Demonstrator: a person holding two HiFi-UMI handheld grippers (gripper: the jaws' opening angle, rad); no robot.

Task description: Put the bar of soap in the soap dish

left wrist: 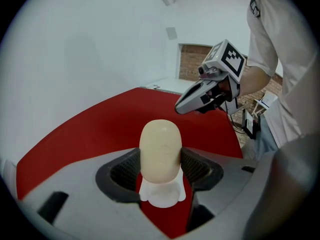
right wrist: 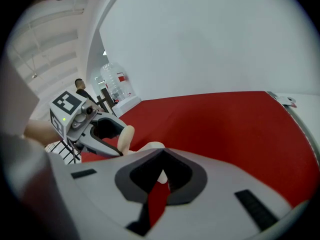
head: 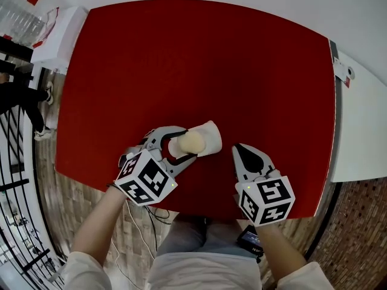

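Note:
A cream oval bar of soap is clamped between the jaws of my left gripper, near the front of the red table. A white soap dish lies directly under and just beyond the soap. In the left gripper view the soap stands on end over the dish; I cannot tell whether they touch. My right gripper hovers to the right of the dish, shut and empty. From the right gripper view I see the soap and the dish to the left.
A white counter adjoins the table's right edge. Clear water bottles and a white shelf stand at the far left, beside a black railing. The table's front edge runs just below both grippers.

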